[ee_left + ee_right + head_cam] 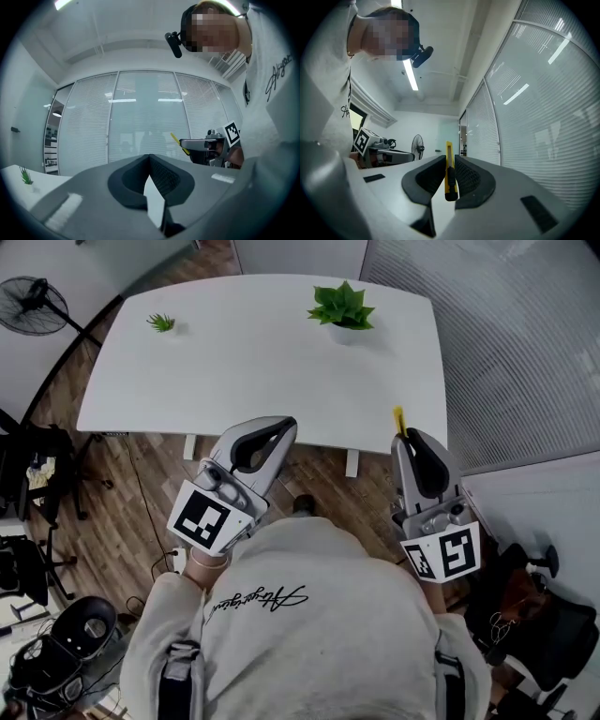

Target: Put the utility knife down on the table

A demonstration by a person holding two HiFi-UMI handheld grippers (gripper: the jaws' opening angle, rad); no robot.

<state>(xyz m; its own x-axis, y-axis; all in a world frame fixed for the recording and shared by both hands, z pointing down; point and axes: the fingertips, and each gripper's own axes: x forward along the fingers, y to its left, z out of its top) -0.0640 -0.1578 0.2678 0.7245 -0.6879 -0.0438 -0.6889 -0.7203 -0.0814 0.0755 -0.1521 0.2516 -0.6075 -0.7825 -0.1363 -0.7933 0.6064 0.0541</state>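
A yellow utility knife stands upright between the jaws of my right gripper, which is shut on it. In the right gripper view the knife is pinched between the black pads, its end sticking up above them. The right gripper hovers in the air just short of the near right corner of the white table. My left gripper is shut and holds nothing, near the table's front edge. In the left gripper view its tips meet, with the knife off to the right.
A leafy potted plant stands at the table's far right and a small green plant at its far left. A floor fan and chairs stand to the left. A glass wall with blinds runs along the right.
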